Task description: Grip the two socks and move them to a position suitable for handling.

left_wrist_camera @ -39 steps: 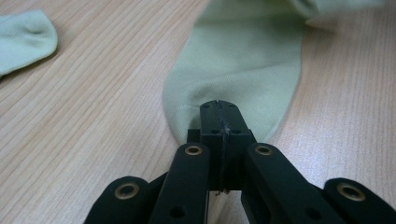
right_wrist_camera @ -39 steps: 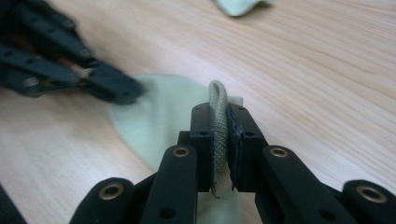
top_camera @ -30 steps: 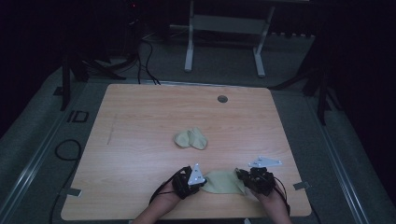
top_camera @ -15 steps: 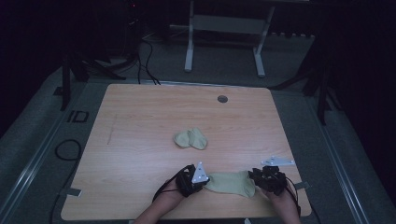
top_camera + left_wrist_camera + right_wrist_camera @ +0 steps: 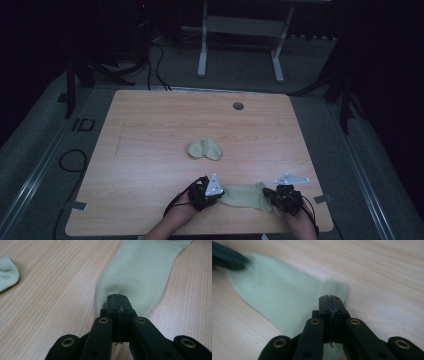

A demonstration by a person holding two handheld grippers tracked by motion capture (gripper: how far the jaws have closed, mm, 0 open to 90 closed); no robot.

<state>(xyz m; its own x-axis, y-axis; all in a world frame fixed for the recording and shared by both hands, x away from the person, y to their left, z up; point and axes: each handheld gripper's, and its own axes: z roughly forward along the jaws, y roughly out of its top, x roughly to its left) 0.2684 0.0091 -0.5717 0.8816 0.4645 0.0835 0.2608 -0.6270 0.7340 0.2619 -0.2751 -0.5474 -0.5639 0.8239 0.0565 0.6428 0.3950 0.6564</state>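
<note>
A pale green sock (image 5: 245, 196) lies flat near the table's front edge, stretched between my two grippers. My left gripper (image 5: 220, 192) is shut on its left end; in the left gripper view the sock (image 5: 142, 270) puckers where the gripper's (image 5: 117, 296) tips pinch it. My right gripper (image 5: 270, 197) has just been closing and is shut on the right end. In the right gripper view the gripper (image 5: 329, 297) has its jaws pressed together on the sock (image 5: 282, 295). A second green sock (image 5: 205, 148) lies bunched mid-table, apart from both grippers.
The wooden table (image 5: 150, 125) has a round cable hole (image 5: 238, 106) near its far edge. Both hands sit close to the front edge. A metal stand (image 5: 240, 25) and cables (image 5: 155, 60) are on the floor beyond. The second sock (image 5: 7, 272) shows at the left gripper view's left.
My right gripper has shifted a little to the right and closed on the sock's end, and the sock now lies longer and flatter between the grippers. The left gripper has kept still.
</note>
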